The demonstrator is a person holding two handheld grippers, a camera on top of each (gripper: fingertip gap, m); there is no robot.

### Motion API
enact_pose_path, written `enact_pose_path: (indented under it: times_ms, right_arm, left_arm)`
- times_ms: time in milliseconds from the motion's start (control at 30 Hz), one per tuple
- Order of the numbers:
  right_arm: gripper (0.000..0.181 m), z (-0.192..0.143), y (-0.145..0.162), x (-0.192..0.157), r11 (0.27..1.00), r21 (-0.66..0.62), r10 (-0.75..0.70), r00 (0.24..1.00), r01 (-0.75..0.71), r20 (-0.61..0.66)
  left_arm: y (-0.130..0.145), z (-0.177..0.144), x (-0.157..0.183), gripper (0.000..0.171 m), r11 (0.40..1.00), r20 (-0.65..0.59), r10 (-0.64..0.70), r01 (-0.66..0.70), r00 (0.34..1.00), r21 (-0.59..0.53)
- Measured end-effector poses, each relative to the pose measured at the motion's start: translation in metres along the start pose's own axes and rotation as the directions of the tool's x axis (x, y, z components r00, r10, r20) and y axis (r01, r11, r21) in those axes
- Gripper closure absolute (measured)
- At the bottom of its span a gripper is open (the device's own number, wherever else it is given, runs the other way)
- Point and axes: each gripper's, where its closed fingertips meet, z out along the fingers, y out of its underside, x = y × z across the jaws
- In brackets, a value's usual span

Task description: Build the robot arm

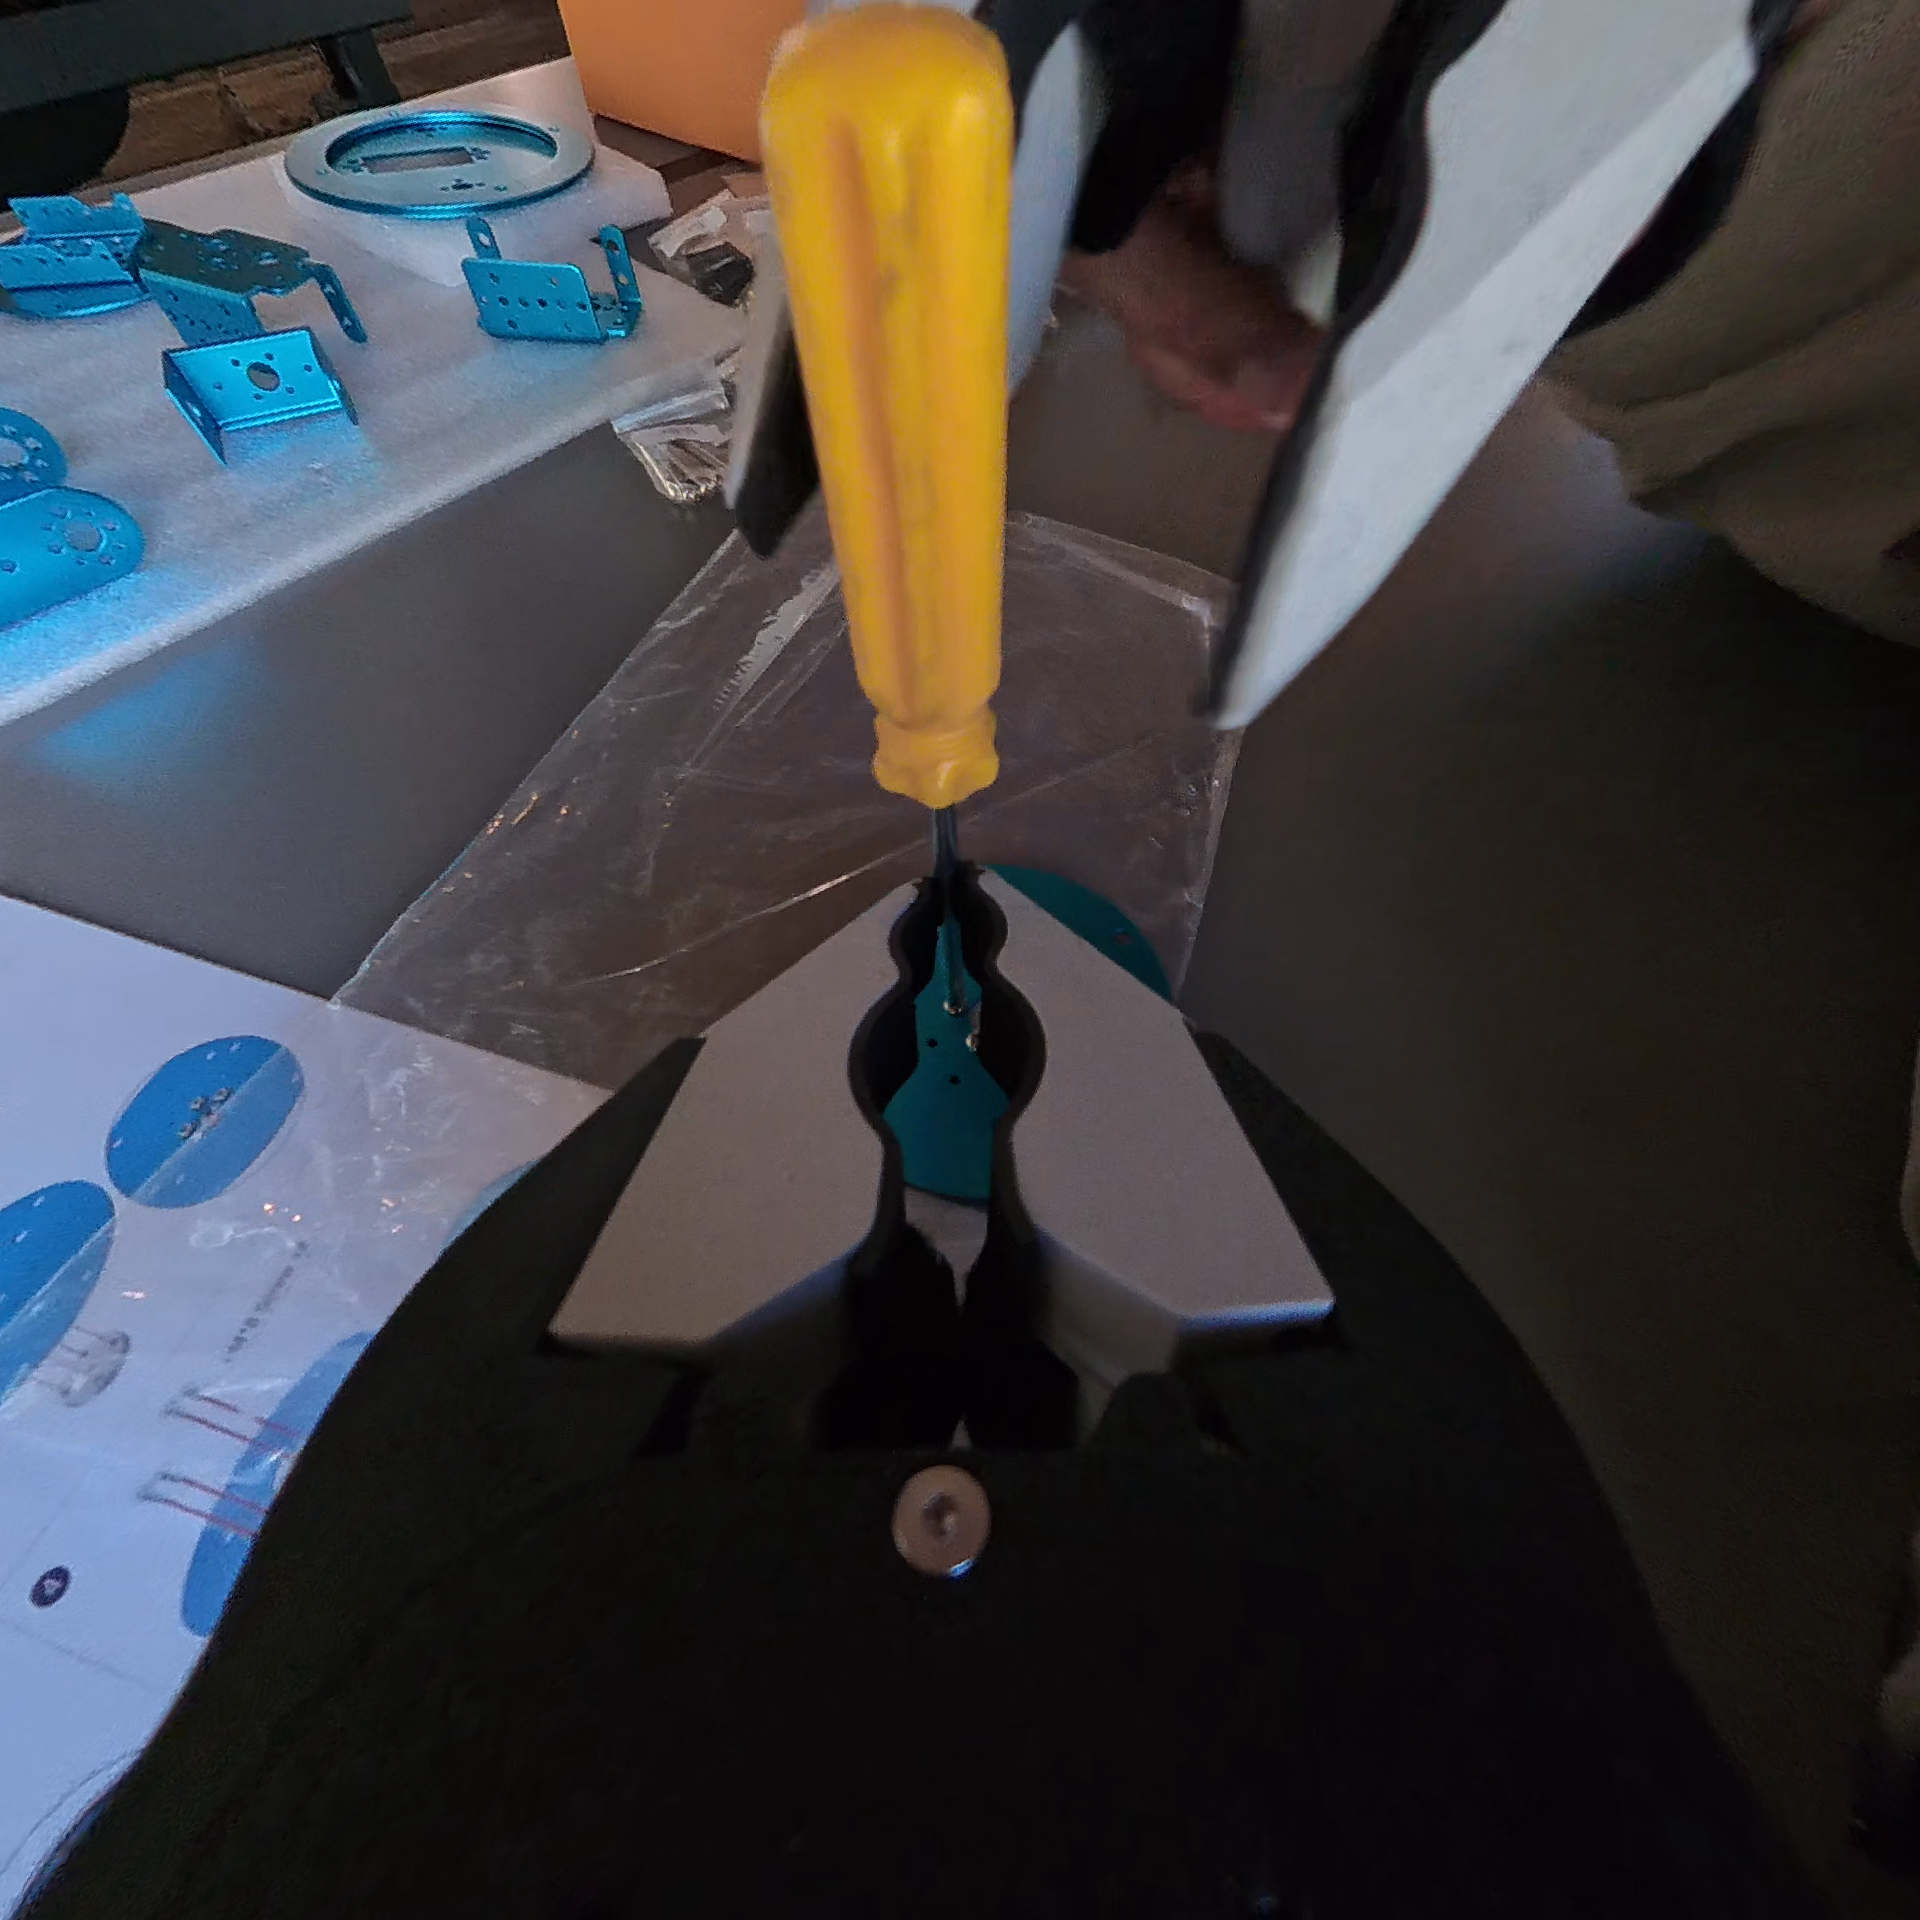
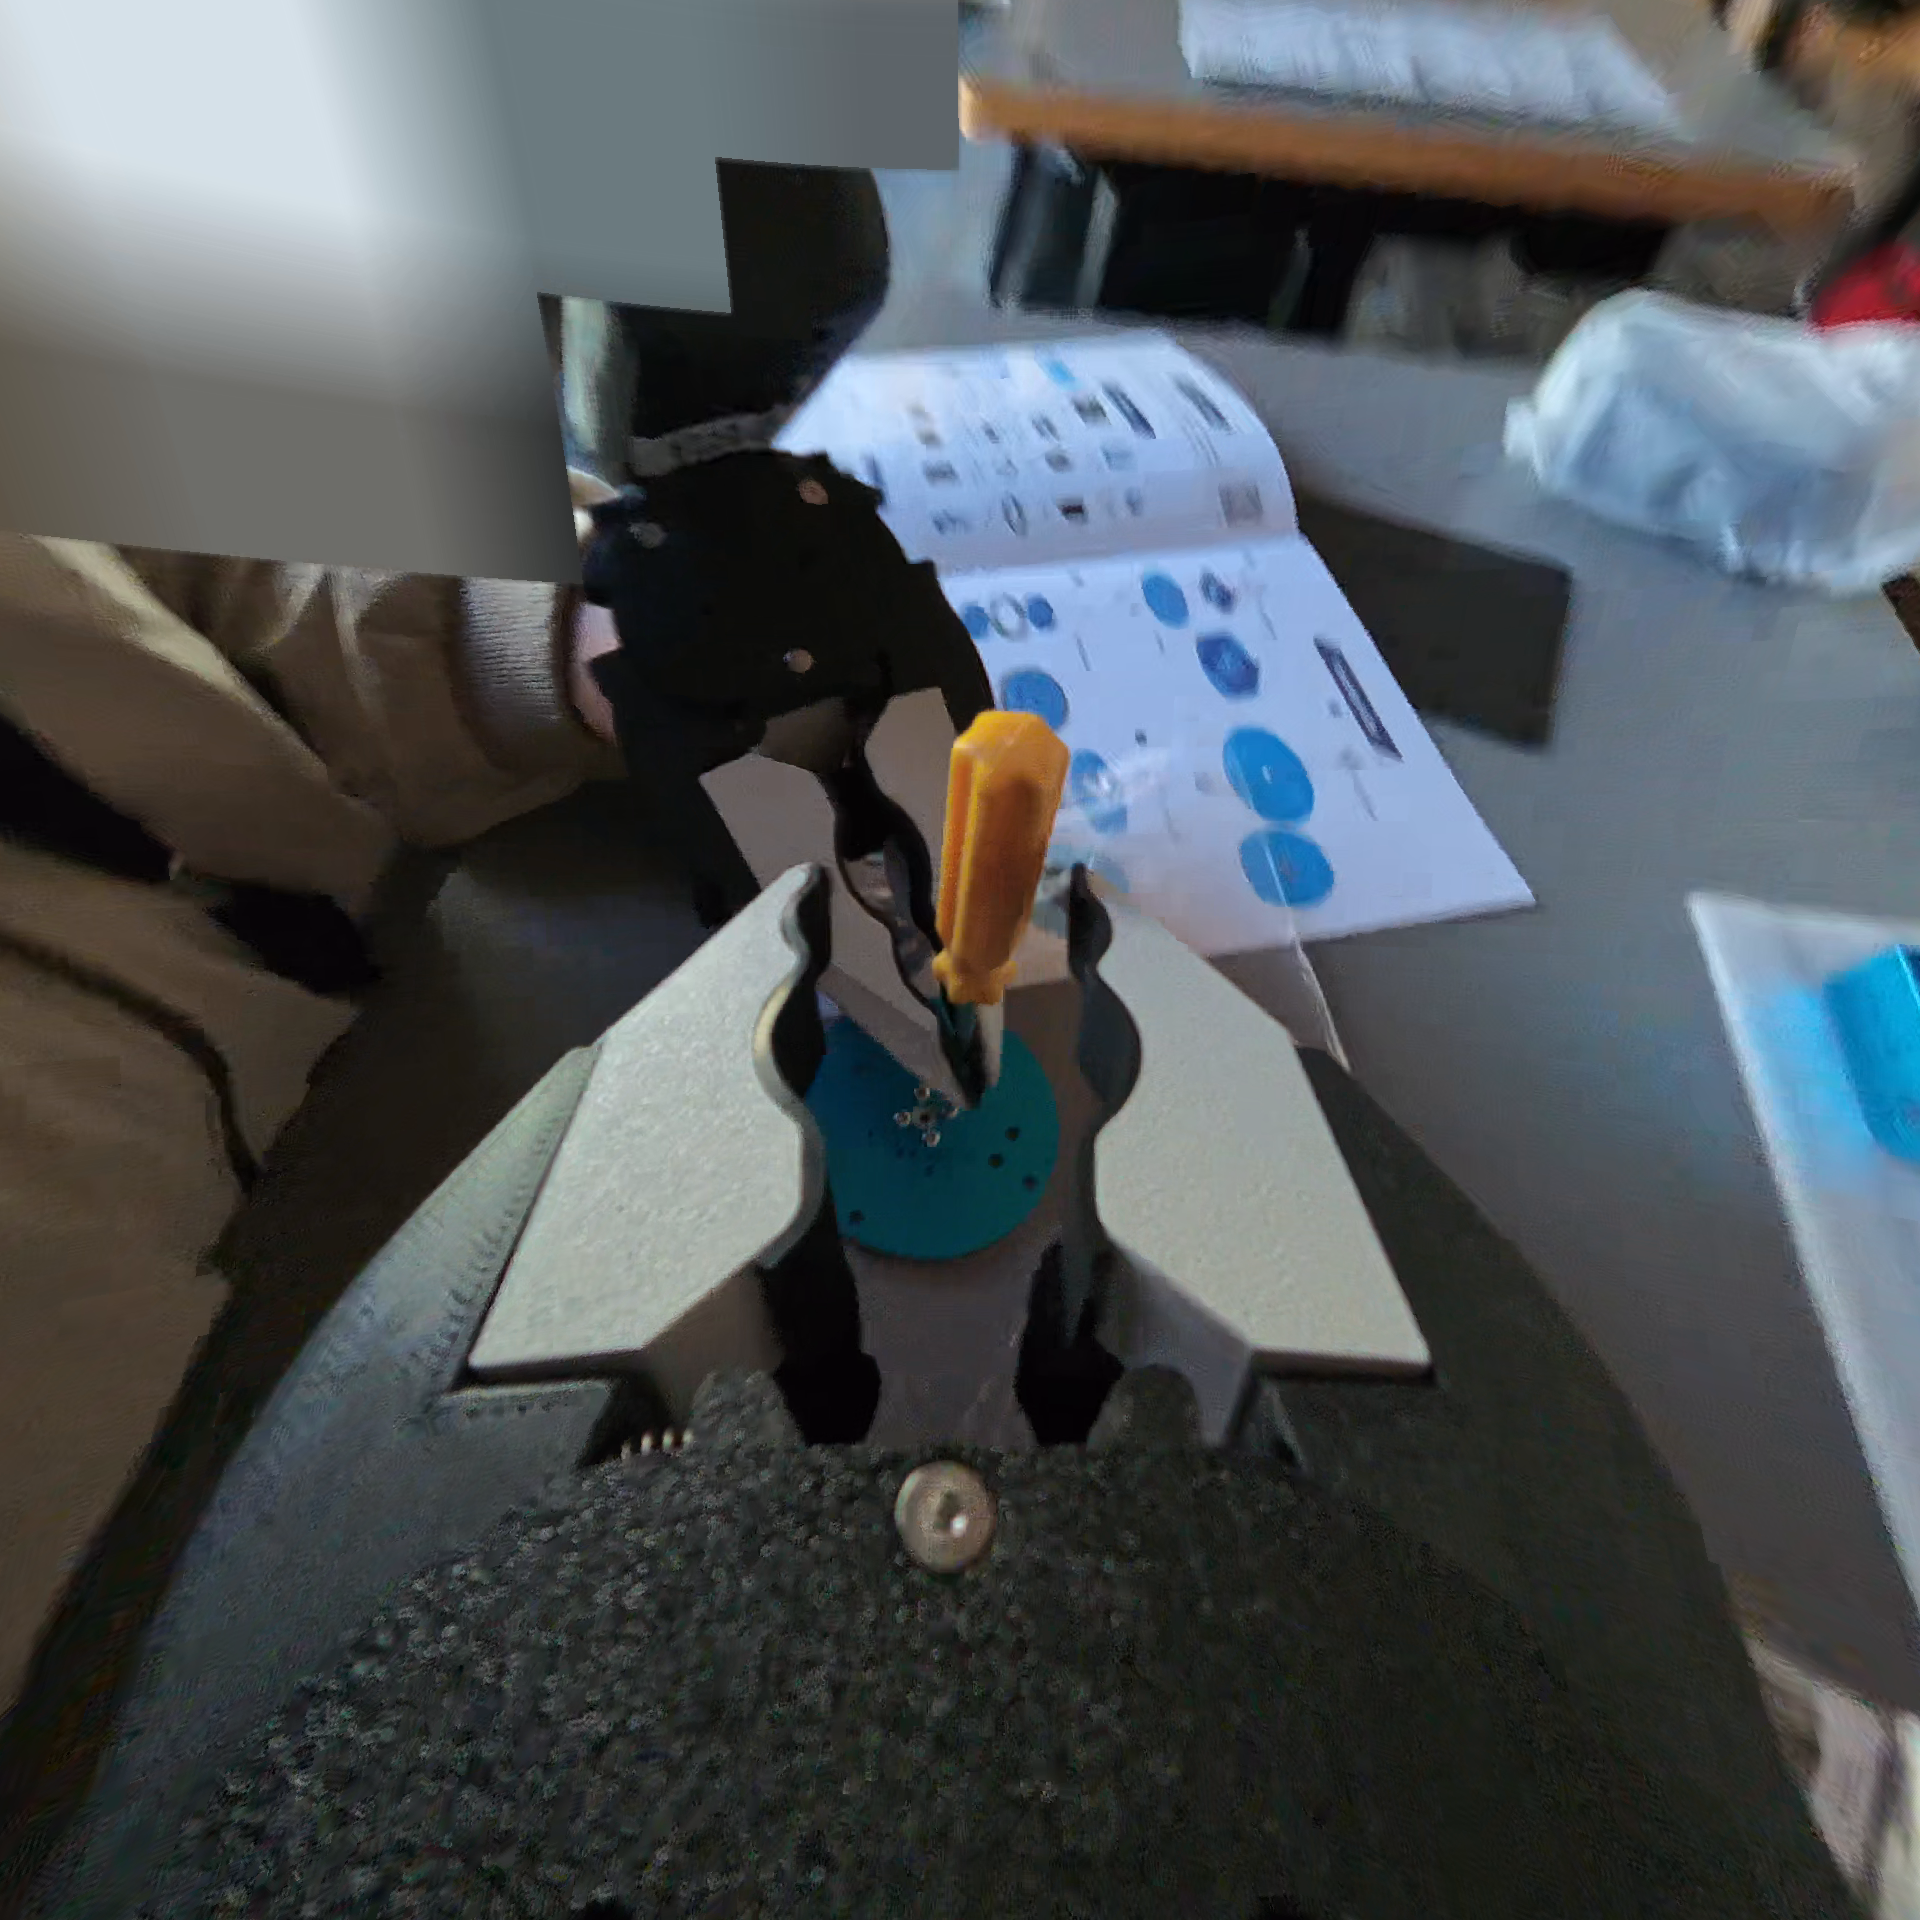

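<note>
The left gripper (image 1: 948, 914) is pinched nearly shut around the dark shank of a yellow-handled screwdriver (image 1: 894, 395), just under the handle's collar. The tool stands close to upright ahead of those fingertips, its long axis rising away from a teal round plate (image 2: 935, 1143), with the tip down among the small screws (image 2: 925, 1120) at the plate's centre. The right gripper (image 2: 951, 971) comes at the same tool from the opposite side, its jaws spread wide, one finger on either side of the handle. Whether either pad touches the handle I cannot tell (the right wrist view is smeared by motion blur). The plate lies flat directly below and between the right gripper's fingers, on a clear plastic sheet (image 1: 727, 790) over the grey table (image 1: 1507, 935).

Off to the left gripper's left and ahead lie blue metal brackets (image 1: 551, 296) and a blue ring (image 1: 442, 156) on white foam. An open instruction booklet (image 2: 1195, 665) lies beyond the right gripper, to its right. A beige sleeve (image 2: 260, 665) sits close behind the left gripper.
</note>
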Motion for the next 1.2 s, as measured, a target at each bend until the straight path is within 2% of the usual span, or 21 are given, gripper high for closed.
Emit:
enact_pose_path:
  times_ms: [33, 133, 200, 333, 400, 500, 533, 600, 733, 867, 967, 1033, 1200]
  right_arm:
    - [0.129, -0.003, 0.000, -0.003, 0.998, 0.061, -0.019, 0.997, 0.014, 0.077]
    - [0.128, -0.008, 0.003, -0.003, 0.989, 0.147, -0.029, 0.962, -0.012, 0.270]
    - [0.137, -0.008, 0.000, -0.001, 0.978, 0.209, -0.098, 0.926, 0.021, 0.365]
    - [0.143, -0.009, -0.021, -0.011, 0.962, 0.269, -0.123, 0.802, -0.049, 0.585]
    - [0.164, -0.002, -0.016, -0.013, 0.976, 0.218, -0.149, 0.781, 0.017, 0.607]
    - [0.165, 0.003, -0.017, -0.012, 0.981, 0.191, -0.150, 0.792, 0.043, 0.592]
    - [0.164, 0.002, -0.017, -0.013, 0.981, 0.191, -0.151, 0.794, 0.045, 0.589]
    - [0.165, 0.000, -0.016, -0.015, 0.978, 0.206, -0.155, 0.797, 0.039, 0.584]
    - [0.165, -0.004, -0.015, -0.011, 0.977, 0.212, -0.138, 0.811, 0.018, 0.568]
    - [0.165, -0.007, -0.014, -0.009, 0.976, 0.212, -0.149, 0.848, 0.044, 0.509]
    - [0.165, -0.007, -0.012, -0.007, 0.981, 0.189, -0.119, 0.900, 0.041, 0.419]
    - [0.164, -0.004, -0.011, 0.001, 0.987, 0.160, -0.065, 0.947, 0.014, 0.316]
    - [0.164, -0.007, -0.009, 0.003, 0.991, 0.136, -0.035, 0.993, 0.019, 0.113]
  left_arm:
    - [0.000, 0.000, 0.000, 0.167, 1.000, -0.002, 0.006, -0.006, 1.000, 0.000]
    - [0.000, 0.000, 0.002, 0.167, 1.000, -0.007, 0.015, -0.015, 1.000, 0.000]
    - [0.000, 0.000, 0.002, 0.167, 1.000, -0.008, 0.022, -0.022, 1.000, 0.000]
    - [0.000, 0.000, 0.002, 0.167, 1.000, -0.007, 0.027, -0.027, 1.000, -0.003]
    - [0.000, 0.000, 0.003, 0.167, 1.000, -0.006, 0.026, -0.026, 1.000, -0.007]
    - [0.003, -0.002, 0.003, 0.167, 0.998, -0.006, 0.058, -0.058, 0.998, -0.016]
    - [0.011, -0.003, 0.004, 0.163, 0.992, -0.017, 0.107, -0.108, 0.994, -0.058]
    - [0.031, -0.005, -0.003, 0.138, 0.965, -0.007, 0.205, -0.203, 0.979, -0.164]
    - [0.035, -0.004, 0.006, 0.135, 0.961, -0.086, 0.202, -0.214, 0.976, -0.172]
    - [0.036, -0.001, 0.013, 0.146, 0.963, -0.105, 0.189, -0.205, 0.976, -0.174]
    - [0.036, 0.001, 0.016, 0.149, 0.966, -0.101, 0.170, -0.186, 0.980, -0.180]
    - [0.036, 0.001, 0.016, 0.149, 0.968, -0.094, 0.158, -0.173, 0.983, -0.181]
    - [0.037, 0.001, 0.015, 0.149, 0.969, -0.091, 0.151, -0.165, 0.984, -0.183]
